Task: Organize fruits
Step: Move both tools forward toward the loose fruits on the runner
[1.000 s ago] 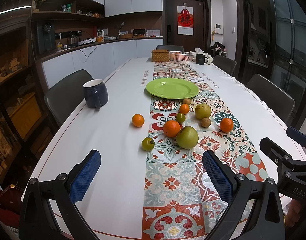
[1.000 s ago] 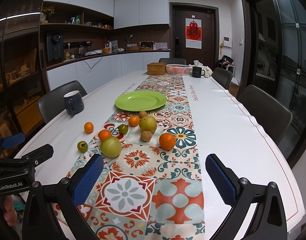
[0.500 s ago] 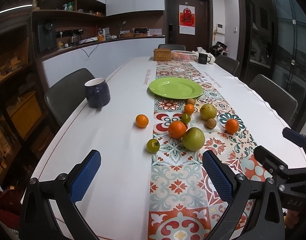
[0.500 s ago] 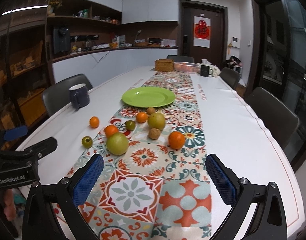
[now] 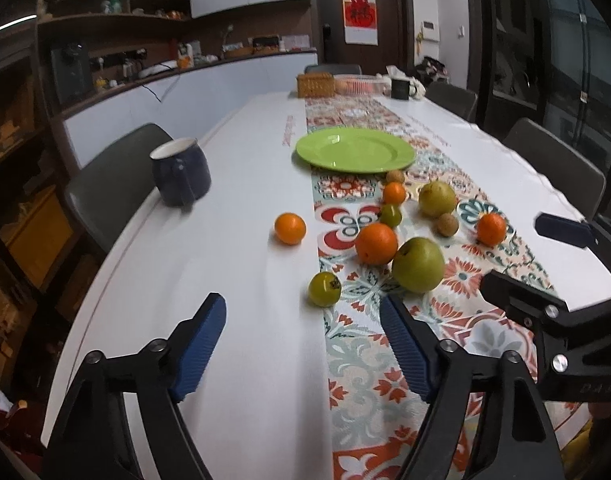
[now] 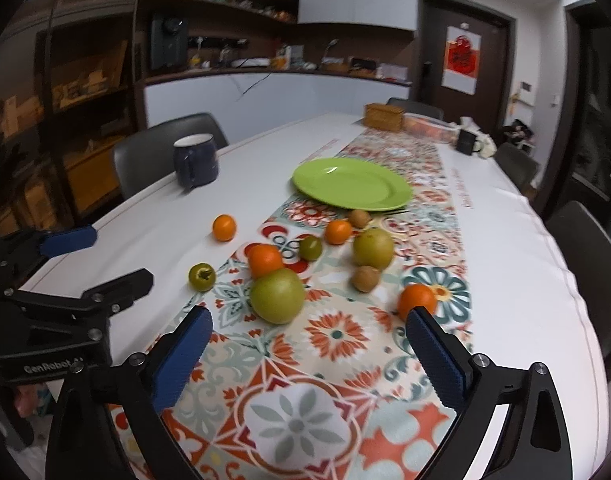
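Several fruits lie loose on the patterned runner [image 5: 385, 360] in front of an empty green plate [image 5: 355, 149] [image 6: 351, 183]. They include a large green apple [image 5: 418, 265] [image 6: 277, 295], a yellow-green pear [image 5: 437, 199] [image 6: 373, 248], oranges [image 5: 376, 243] [image 5: 290, 228] [image 6: 417, 301], a small green fruit [image 5: 324, 289] [image 6: 201, 277] and brown ones [image 6: 365, 278]. My left gripper [image 5: 305, 344] is open and empty, just short of the small green fruit. My right gripper [image 6: 309, 354] is open and empty, just short of the apple.
A dark blue mug [image 5: 180, 171] [image 6: 195, 160] stands on the white table [image 5: 233, 208] at the left. A wicker box [image 5: 315, 84], a basket and a black mug [image 5: 400, 89] stand at the far end. Grey chairs [image 5: 109, 184] line both sides.
Both grippers have moved forward and lower toward the fruit. The right view has swung toward the left. Both stay open and no fruit has moved.
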`<action>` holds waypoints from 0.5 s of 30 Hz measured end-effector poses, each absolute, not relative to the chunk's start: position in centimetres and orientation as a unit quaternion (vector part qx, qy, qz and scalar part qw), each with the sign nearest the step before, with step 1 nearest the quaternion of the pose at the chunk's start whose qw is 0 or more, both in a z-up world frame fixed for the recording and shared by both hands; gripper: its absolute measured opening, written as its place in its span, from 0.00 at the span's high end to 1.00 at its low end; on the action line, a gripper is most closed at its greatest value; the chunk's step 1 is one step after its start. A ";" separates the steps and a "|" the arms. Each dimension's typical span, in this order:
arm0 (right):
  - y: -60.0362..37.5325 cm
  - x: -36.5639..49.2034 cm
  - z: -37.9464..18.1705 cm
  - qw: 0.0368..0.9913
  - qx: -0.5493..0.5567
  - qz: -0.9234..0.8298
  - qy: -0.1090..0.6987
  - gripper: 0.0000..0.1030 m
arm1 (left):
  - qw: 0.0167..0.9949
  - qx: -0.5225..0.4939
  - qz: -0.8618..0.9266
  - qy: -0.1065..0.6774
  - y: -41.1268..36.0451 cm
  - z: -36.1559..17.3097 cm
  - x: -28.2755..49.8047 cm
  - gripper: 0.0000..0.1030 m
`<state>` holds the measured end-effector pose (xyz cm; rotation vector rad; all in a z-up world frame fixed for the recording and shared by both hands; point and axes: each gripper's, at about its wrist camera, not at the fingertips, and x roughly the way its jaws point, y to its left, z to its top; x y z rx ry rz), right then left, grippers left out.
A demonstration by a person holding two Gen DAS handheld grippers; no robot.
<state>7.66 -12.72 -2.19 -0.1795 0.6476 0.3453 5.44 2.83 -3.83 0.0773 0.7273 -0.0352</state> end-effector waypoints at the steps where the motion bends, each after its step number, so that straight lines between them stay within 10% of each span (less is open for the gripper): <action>1: -12.4 8.3 -2.5 0.926 -0.089 0.174 0.323 0.10 | 0.932 0.039 -0.022 0.361 2.9 -4.1 5.8 0.26; 15: -10.0 13.4 -6.5 0.881 -0.110 0.222 0.403 0.30 | 0.901 0.050 -0.080 0.422 2.8 -7.8 10.9 0.41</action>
